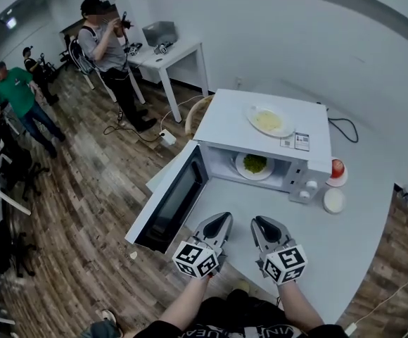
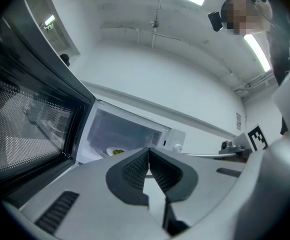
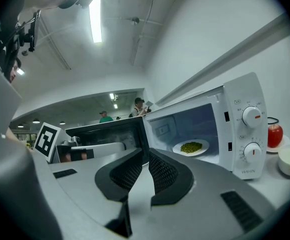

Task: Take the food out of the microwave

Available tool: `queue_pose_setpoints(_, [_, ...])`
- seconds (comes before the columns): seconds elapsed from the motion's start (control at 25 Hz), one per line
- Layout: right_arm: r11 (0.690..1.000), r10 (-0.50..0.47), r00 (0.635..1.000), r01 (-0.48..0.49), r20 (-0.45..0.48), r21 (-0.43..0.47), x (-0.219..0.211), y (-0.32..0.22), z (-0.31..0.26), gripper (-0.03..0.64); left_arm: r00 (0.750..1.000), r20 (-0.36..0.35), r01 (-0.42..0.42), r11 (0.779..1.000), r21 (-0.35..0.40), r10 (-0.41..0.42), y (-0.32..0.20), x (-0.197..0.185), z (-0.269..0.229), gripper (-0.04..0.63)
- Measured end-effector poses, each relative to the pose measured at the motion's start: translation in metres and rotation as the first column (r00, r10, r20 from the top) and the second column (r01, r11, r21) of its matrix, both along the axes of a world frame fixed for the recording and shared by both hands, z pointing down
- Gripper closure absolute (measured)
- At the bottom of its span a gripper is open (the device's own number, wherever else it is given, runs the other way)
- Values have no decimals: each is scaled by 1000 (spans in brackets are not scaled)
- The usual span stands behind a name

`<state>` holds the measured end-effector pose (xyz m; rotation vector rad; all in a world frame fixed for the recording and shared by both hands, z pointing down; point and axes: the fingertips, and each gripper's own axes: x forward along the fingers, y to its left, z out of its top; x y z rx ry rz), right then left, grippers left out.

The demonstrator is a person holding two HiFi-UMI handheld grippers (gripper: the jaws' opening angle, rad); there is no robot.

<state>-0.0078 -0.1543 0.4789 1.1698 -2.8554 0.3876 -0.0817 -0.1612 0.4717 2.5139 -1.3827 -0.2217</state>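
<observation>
A white microwave (image 1: 274, 129) stands on the white table with its door (image 1: 172, 199) swung wide open to the left. Inside it lies a white plate of green food (image 1: 254, 165), which also shows in the right gripper view (image 3: 191, 147) and, smaller, in the left gripper view (image 2: 116, 152). My left gripper (image 1: 224, 219) and right gripper (image 1: 257, 222) hover side by side over the table in front of the opening, well short of the plate. Both are shut with nothing between their fingers.
A second plate of pale food (image 1: 269, 120) rests on the microwave's top. A red apple on a saucer (image 1: 337, 169) and a white cup (image 1: 333, 201) stand right of the microwave. Several people (image 1: 105, 44) stand in the room at the back left.
</observation>
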Motion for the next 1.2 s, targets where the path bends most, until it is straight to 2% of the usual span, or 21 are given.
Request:
queue_pose_setpoints(0.56, [999, 34, 999, -35, -23, -28, 2, -28, 19, 558, 1000, 15, -20, 1000, -18, 20, -28, 8, 19, 584])
queue_pose_setpoints(1.2, [991, 113, 989, -119, -98, -55, 3, -75, 41, 558, 992, 33, -120, 992, -26, 121, -77, 18, 34, 583])
